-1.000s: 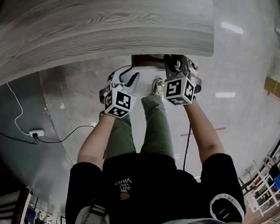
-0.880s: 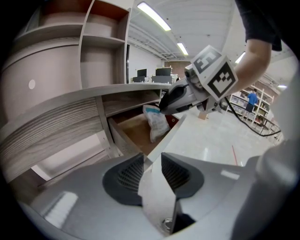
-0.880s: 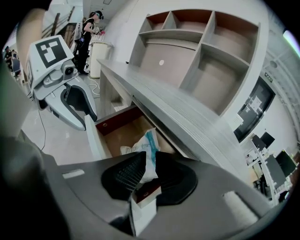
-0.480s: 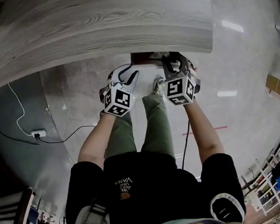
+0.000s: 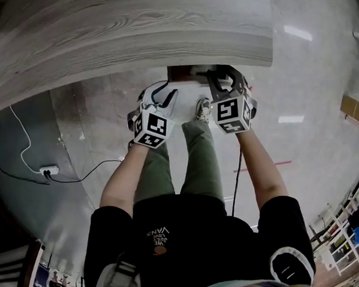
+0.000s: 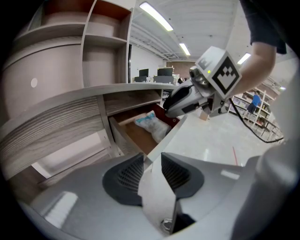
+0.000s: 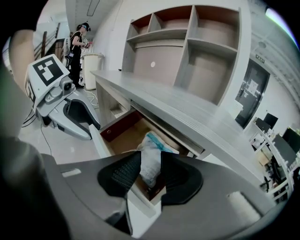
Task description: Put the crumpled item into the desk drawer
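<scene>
While left claw (image 6: 152, 159) grips drawer front (image 6: 174, 135), right claw (image 7: 151, 160) tilts down, open, above crumpled item (image 7: 153, 144).

A grey wood-grain desk top (image 5: 132, 31) spans a glossy pale floor (image 5: 325, 96); a beige open shelving unit (image 7: 206, 51) rises behind it against a white wall (image 7: 115, 28); long ceiling strip lights (image 6: 157, 16) run overhead.

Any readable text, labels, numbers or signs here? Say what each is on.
"VANS", upside down, on the person's black shirt; the smaller lines beside it are too blurred to read.
No text on the marker cubes, only black-and-white squares.
Too small to read: papers on the far door.
</scene>
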`<state>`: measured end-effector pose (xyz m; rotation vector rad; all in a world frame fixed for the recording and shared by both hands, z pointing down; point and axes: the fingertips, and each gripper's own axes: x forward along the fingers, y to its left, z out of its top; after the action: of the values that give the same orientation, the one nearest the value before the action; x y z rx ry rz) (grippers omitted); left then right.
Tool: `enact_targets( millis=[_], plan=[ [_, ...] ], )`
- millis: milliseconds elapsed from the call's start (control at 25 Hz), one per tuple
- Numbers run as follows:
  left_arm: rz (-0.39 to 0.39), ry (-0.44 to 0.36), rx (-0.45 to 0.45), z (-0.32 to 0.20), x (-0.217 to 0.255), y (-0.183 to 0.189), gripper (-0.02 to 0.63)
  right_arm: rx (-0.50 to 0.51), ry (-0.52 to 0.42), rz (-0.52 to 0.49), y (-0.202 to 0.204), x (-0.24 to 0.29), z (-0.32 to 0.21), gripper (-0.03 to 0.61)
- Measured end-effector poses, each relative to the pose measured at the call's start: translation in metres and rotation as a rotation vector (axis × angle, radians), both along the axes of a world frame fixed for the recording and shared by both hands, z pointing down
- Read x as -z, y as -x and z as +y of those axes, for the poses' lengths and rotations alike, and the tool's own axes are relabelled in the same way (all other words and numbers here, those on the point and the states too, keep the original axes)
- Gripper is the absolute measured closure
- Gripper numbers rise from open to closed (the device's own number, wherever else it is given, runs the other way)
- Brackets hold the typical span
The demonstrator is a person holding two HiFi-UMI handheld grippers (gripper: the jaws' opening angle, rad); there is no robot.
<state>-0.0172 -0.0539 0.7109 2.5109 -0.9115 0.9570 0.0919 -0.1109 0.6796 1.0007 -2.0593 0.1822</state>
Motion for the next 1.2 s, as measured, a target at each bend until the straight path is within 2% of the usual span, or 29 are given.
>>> enact_targets(
  millis=[440,800,1200],
  plan=[
    [-0.002,0.007,-0.006,0.001,0.001,0.001,0.46,-0.026,0.007,-0.018,-0.006,0.006,0.005,0.471],
    [0.005,0.007,-0.006,-0.004,0.011,0.001,0.46,-0.165,0.012,-0.105,-0.015,0.027,0.026,0.471],
    [0.016,-0.002,-0.002,-0.011,0.022,0.004,0.46,-0.237,0.009,-0.128,-0.017,0.042,0.045,0.471]
  ],
)
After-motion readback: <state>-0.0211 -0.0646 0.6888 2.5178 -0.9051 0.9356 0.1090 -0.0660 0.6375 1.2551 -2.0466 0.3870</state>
